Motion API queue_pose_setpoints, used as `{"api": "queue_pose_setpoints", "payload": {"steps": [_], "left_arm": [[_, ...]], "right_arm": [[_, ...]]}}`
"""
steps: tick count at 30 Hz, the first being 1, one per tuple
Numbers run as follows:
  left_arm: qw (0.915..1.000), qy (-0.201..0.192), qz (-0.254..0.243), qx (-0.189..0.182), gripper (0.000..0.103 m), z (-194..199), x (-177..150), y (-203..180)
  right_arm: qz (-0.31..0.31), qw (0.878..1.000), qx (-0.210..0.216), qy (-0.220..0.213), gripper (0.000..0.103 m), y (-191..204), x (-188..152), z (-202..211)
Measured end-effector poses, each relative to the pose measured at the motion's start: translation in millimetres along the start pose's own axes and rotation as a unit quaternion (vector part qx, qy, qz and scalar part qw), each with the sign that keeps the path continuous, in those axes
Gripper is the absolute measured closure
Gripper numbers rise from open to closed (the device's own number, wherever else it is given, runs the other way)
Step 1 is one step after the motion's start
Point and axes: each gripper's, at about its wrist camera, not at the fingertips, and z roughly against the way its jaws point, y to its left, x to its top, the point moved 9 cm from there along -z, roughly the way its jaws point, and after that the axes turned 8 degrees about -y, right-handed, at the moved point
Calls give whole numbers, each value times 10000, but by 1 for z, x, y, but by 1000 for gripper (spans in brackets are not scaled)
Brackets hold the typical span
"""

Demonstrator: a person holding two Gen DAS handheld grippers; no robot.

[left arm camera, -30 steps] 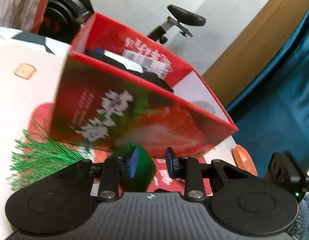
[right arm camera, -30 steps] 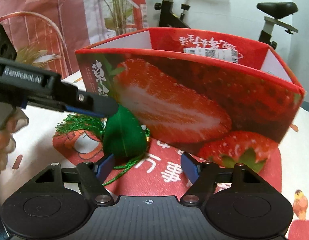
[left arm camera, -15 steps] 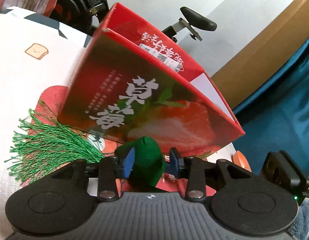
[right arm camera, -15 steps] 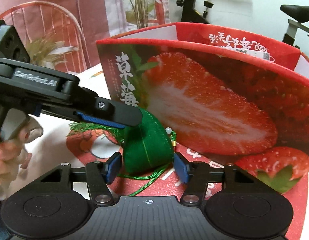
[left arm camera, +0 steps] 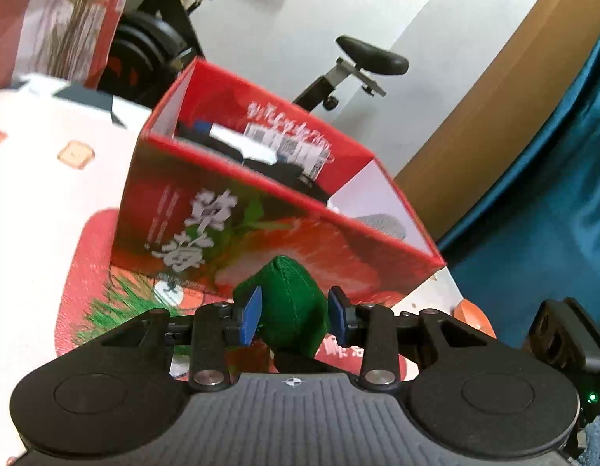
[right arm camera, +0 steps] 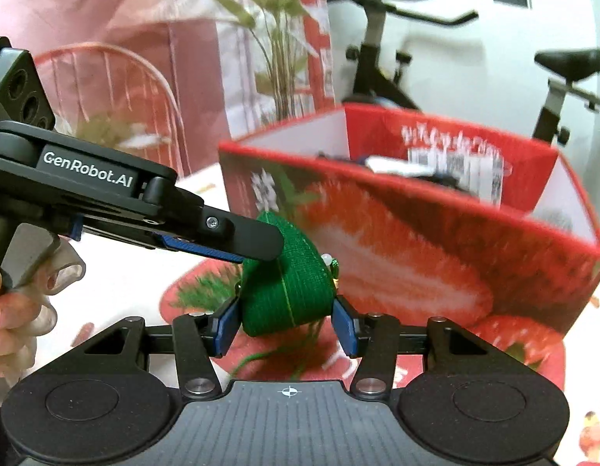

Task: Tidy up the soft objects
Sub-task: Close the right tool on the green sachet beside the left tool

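A green stuffed pouch (left arm camera: pixel 290 306) with a green tassel (left arm camera: pixel 117 310) is held in front of the red strawberry box (left arm camera: pixel 237 229). My left gripper (left arm camera: pixel 294 314) is shut on the pouch, its blue pads against both sides. In the right wrist view the same pouch (right arm camera: pixel 286 287) sits between the right gripper's (right arm camera: pixel 286 324) blue pads, which touch its lower sides, while the left gripper's finger (right arm camera: pixel 237 239) clamps its top. The box (right arm camera: pixel 416 240) is open at the top and holds dark and white items.
The table has a white cloth with red strawberry prints (left arm camera: pixel 86 256). An exercise bike (right arm camera: pixel 381 54) and a potted plant (right arm camera: pixel 276 39) stand behind the box. A blue curtain (left arm camera: pixel 552 213) hangs at the right. An orange object (left arm camera: pixel 472 316) lies near the table's right edge.
Both grippers have closed in on the green pouch, and it has risen off the cloth. The tassel now hangs lower left. The view has tipped up, showing the box's inside.
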Motion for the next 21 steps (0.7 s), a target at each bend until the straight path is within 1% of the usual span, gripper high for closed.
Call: {"api": "queue_pose_setpoints", "payload": {"steps": [4, 8, 16, 21], "left_arm": [[9997, -144, -138, 145, 65, 17, 10, -13], [9989, -289, -327, 178, 65, 28, 19, -29], [9960, -550, -697, 87, 64, 35, 43, -60], [9935, -748, -854, -64, 64, 35, 65, -78]], "right_arm": [[152, 9994, -13, -309, 56, 8, 19, 18], [232, 9982, -58, -554, 56, 11, 37, 31], [367, 9946, -208, -948, 56, 6, 70, 51], [551, 9906, -326, -1212, 56, -3, 96, 59]]}}
